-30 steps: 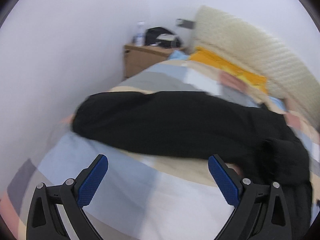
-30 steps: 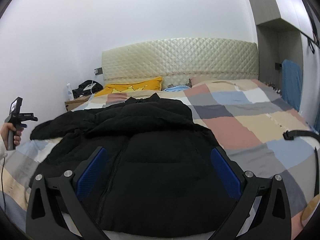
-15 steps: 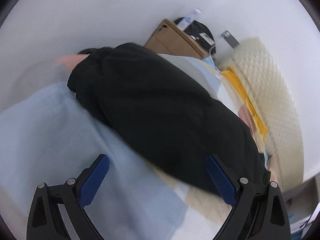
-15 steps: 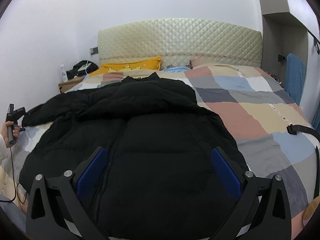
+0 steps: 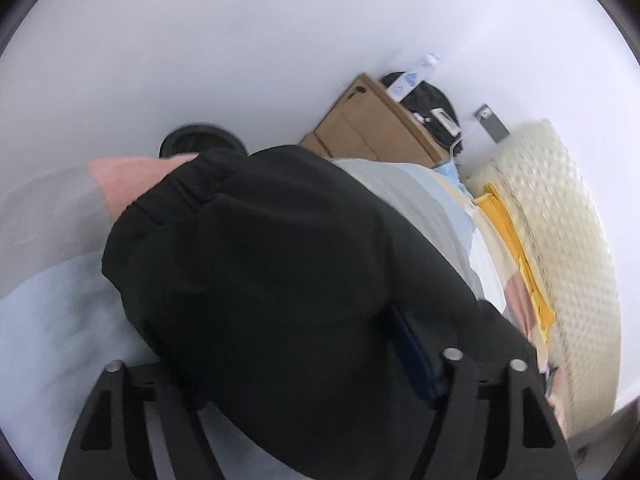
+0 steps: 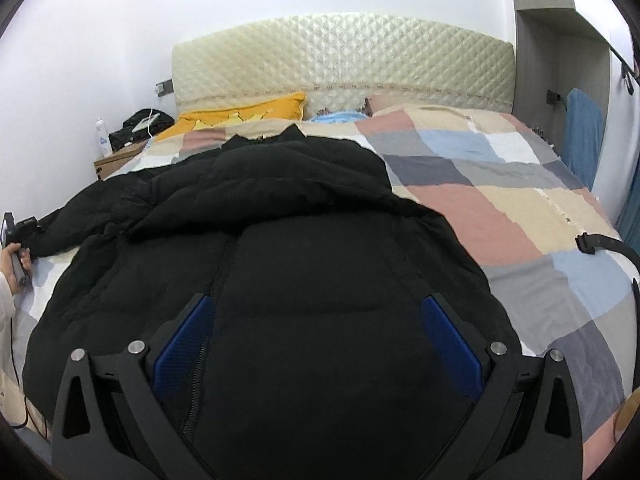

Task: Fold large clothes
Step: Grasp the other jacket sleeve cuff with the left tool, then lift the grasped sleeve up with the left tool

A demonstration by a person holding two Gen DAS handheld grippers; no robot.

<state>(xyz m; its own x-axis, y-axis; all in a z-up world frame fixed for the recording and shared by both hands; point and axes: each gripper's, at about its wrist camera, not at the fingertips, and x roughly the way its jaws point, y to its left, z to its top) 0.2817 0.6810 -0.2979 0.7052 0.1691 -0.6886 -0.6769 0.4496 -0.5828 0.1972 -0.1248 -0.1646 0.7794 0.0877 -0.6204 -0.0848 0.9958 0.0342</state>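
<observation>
A large black puffer jacket [image 6: 280, 248] lies spread on the patchwork bed [image 6: 500, 208], collar toward the headboard. Its left sleeve [image 5: 260, 264] reaches toward the bed's left edge. My left gripper [image 5: 288, 344] has the sleeve end between its open fingers; the fabric covers most of both blue pads. It also shows small at the far left of the right wrist view [image 6: 20, 232]. My right gripper [image 6: 316, 344] is open and empty, hovering over the jacket's lower front beside the zipper.
A quilted cream headboard [image 6: 344, 64], a yellow pillow [image 6: 244, 114] and a wooden nightstand [image 6: 116, 160] with a bottle and a black bag stand at the bed's head. A white wall runs along the left side. A black strap [image 6: 600, 242] lies at the right edge.
My left gripper has moved forward onto the sleeve end, which now lies between its fingers. My right gripper has moved in lower over the jacket's front.
</observation>
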